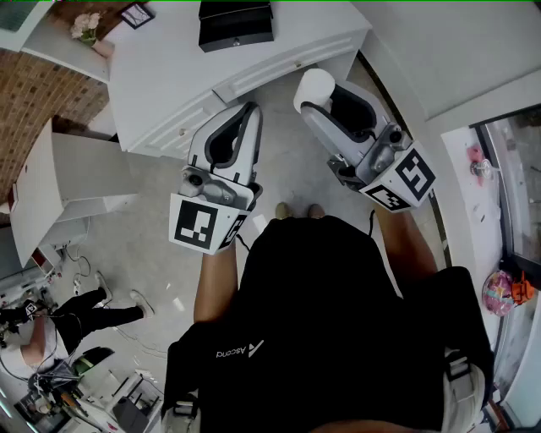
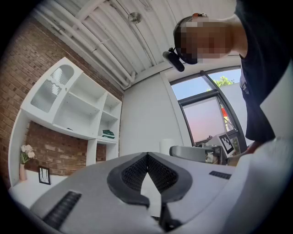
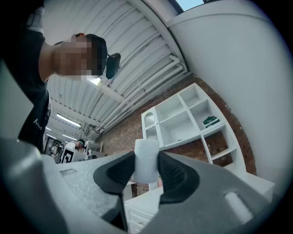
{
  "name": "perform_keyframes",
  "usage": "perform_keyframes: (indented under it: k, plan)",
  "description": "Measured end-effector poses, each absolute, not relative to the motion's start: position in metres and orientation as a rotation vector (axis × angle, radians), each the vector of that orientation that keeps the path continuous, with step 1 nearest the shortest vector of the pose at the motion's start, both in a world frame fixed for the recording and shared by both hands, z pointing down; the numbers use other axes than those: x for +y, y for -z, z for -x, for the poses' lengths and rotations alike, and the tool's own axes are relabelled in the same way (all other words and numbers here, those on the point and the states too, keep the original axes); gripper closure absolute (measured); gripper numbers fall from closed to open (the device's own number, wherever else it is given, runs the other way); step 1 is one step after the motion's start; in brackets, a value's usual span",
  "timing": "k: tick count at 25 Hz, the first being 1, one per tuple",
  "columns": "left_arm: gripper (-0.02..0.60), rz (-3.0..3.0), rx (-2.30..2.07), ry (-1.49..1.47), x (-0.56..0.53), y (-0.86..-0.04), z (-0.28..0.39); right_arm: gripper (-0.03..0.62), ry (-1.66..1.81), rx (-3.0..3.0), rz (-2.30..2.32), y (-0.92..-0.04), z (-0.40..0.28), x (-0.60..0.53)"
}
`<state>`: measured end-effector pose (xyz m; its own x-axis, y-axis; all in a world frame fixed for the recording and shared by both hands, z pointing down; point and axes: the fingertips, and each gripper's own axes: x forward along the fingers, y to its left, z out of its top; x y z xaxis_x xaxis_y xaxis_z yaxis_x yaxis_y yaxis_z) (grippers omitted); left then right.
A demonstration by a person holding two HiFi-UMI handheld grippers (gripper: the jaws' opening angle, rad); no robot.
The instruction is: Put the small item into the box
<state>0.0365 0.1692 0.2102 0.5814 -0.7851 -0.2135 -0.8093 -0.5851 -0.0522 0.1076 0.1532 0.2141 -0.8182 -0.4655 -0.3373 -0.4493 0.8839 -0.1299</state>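
A white cylinder (image 1: 314,87), the small item, is clamped between the dark pads of my right gripper (image 1: 325,100). In the right gripper view that cylinder (image 3: 146,153) stands upright between the pads, with the right gripper (image 3: 146,161) shut on it. My left gripper (image 1: 249,114) is held beside it to the left, its jaws together with nothing between them. In its own view the left gripper (image 2: 147,157) has its tips touching. A black box (image 1: 236,24) sits on the white counter (image 1: 161,68) ahead of both grippers.
The counter has drawers on its front, and at its far left stand a small picture frame (image 1: 137,13) and flowers (image 1: 86,27). A white shelf unit (image 2: 68,107) hangs on a brick wall. Another person (image 1: 93,309) is at the lower left. A ledge with a pink toy (image 1: 505,292) runs along the right.
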Motion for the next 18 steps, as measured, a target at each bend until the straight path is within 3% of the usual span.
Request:
perform_keyframes:
  k: [18]
  plan:
    - [0.583,2.613,1.415,-0.188,0.154,-0.215,-0.073,0.431,0.123,2.696,0.636,-0.223,-0.149,0.138]
